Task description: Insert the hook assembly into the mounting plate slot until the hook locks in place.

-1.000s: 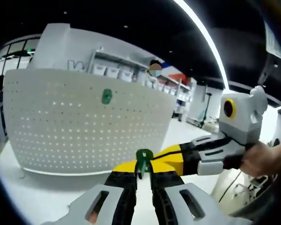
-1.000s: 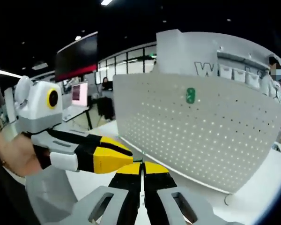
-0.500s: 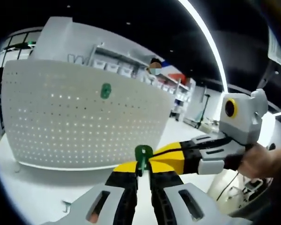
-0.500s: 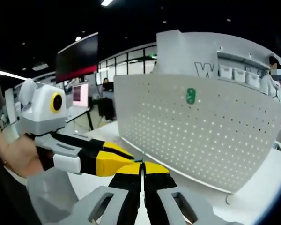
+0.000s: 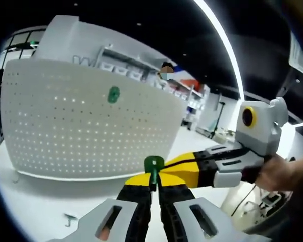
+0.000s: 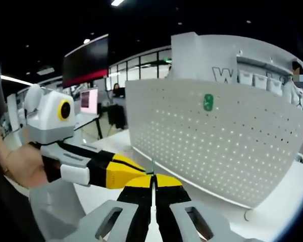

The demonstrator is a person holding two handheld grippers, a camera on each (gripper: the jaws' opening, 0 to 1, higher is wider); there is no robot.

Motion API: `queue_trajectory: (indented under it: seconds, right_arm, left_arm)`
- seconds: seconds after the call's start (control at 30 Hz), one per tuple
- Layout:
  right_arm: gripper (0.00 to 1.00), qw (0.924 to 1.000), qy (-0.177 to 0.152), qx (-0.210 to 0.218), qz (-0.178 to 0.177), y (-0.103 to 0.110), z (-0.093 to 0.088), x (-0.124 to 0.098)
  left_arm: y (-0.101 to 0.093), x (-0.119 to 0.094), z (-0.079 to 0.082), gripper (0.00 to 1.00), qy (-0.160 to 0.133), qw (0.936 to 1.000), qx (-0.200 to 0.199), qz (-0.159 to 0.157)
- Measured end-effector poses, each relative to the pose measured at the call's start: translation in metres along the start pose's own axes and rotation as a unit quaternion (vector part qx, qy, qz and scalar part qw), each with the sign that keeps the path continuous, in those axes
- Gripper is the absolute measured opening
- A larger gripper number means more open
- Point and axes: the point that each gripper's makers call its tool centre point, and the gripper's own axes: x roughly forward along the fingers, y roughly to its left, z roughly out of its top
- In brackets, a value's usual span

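Holding a green hook [image 5: 153, 166], the left gripper [image 5: 152, 187] has its jaws clenched on the stem, round head poking up past the yellow tips. Right gripper [image 6: 153, 182] — jaws closed together, likely pinching the same hook's thin end, hard to confirm. Both tips meet, well short of the white perforated mounting plate [image 6: 227, 141] — upright on the table [image 5: 45, 201], second green hook [image 5: 113, 94] already on it.

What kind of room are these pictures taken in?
Probably a lab or showroom workspace: a white pegboard stands on a white table, with shelves of white bins behind it, desks with a monitor, and a dark ceiling with strip lights.
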Motion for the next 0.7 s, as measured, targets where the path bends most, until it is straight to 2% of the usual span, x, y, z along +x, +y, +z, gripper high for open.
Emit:
queue_trajectory:
  seconds: [0.17,0.37,0.43,0.57,0.7]
  right_arm:
    - [0.00,0.9999,-0.003,-0.010,0.002,0.000,0.001,0.001]
    - [0.00,0.9999,-0.006,0.009,0.004,0.000,0.005,0.004]
    - [0.03,0.9999,-0.005,0.014,-0.001,-0.002,0.006,0.004]
    - [0.08,0.9995,-0.007,0.028,-0.010,-0.007,0.004,0.002]
    - [0.09,0.9992,0.008,0.037,-0.009,-0.005,-0.009,0.000]
  left_arm:
    - [0.001,0.000,0.001,0.03,-0.003,0.9999,-0.014,-0.005]
    - [0.003,-0.001,0.005,0.02,-0.005,0.9999,0.007,0.007]
    - [0.006,-0.002,0.010,0.02,-0.007,0.9998,0.011,0.013]
    - [0.022,-0.003,0.021,0.02,-0.011,0.9990,0.025,0.036]
    - [0.044,-0.001,0.034,0.02,-0.020,0.9973,0.029,0.064]
